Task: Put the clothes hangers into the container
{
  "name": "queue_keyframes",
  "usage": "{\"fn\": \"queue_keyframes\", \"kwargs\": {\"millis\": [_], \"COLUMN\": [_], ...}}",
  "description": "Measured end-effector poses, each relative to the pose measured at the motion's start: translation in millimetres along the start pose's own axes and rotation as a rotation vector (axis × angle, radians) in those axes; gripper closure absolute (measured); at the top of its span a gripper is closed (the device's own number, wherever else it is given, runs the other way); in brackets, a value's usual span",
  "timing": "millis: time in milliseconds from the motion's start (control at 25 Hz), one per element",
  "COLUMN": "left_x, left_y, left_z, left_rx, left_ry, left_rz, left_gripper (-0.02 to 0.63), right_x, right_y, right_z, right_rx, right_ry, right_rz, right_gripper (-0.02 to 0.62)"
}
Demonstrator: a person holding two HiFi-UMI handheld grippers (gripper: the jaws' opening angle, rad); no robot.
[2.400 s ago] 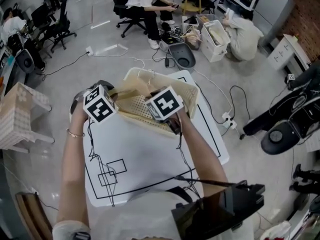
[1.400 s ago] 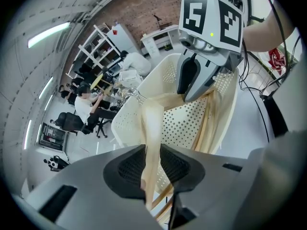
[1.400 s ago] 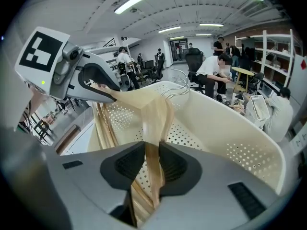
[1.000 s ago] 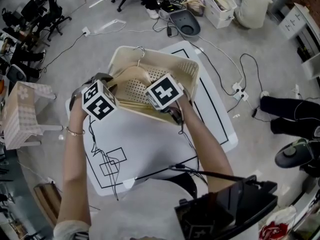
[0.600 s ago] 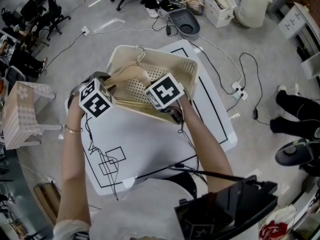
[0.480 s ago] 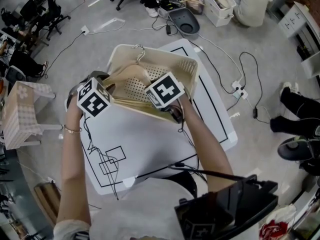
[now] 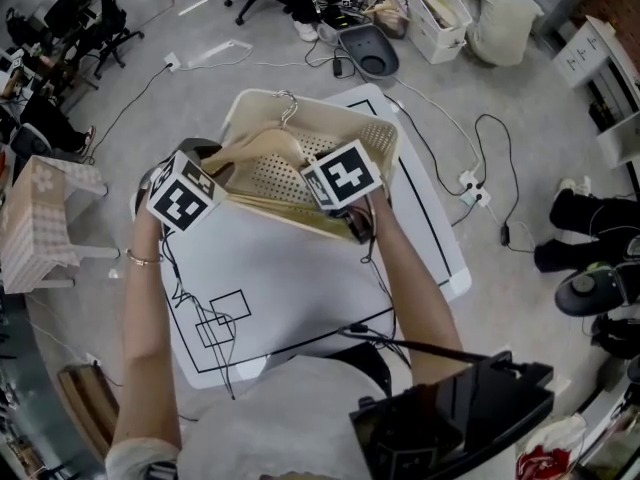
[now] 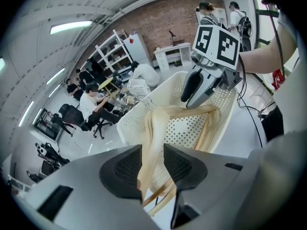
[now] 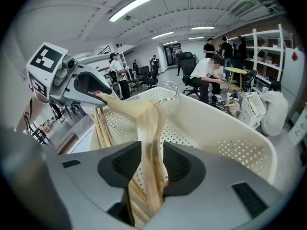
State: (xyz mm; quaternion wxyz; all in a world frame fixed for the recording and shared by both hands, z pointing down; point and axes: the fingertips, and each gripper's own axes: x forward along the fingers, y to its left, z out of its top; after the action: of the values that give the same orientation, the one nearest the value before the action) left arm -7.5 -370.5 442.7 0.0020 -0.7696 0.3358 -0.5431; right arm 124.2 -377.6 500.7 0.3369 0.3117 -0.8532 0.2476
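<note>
A bundle of pale wooden hangers with metal hooks lies inside the cream perforated basket on the white table. My left gripper is at the basket's near left corner, my right gripper at its near rim. In the left gripper view, a hanger arm runs between the pads of the left gripper. The jaws have just been opening. In the right gripper view, the other hanger arm passes between the jaws of the right gripper, which have also just been opening.
Black outlines and a cable cross the table. A pale stool stands left. On the floor beyond are a grey tub, white crates, cords and seated people. A black device sits at my front right.
The left gripper's marker cube has tilted a little to the left. Both hands stay at the basket's near rim, and the hangers rest lower in the basket than at first.
</note>
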Motion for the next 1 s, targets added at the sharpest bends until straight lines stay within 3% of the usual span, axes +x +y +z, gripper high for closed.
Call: {"fn": "queue_keyframes", "kwargs": {"millis": [240,400,1000], "left_x": [-19.9,-33.8,-75.8], "left_y": [-14.6,-32.4,-131.8], "left_z": [8.8,12.4,-34.4], "left_rx": [-0.084,-0.116,-0.193], "left_ry": [-0.1,-0.163,-0.345], "left_rz": [-0.025,-0.013,-0.097], "left_gripper": [0.472,0.511,0.537], "right_x": [-28.2,-49.1,-84.5], "right_y": [-3.2,4.9,96.1], "right_z": [10.4,14.4,-18.1], "right_rx": [0.048,0.064,0.029], "right_ry": [-0.076,-0.144,-0.195], "right_rz": [-0.07,-0.122,-0.25], "right_gripper": [0.453,0.518,0.558]}}
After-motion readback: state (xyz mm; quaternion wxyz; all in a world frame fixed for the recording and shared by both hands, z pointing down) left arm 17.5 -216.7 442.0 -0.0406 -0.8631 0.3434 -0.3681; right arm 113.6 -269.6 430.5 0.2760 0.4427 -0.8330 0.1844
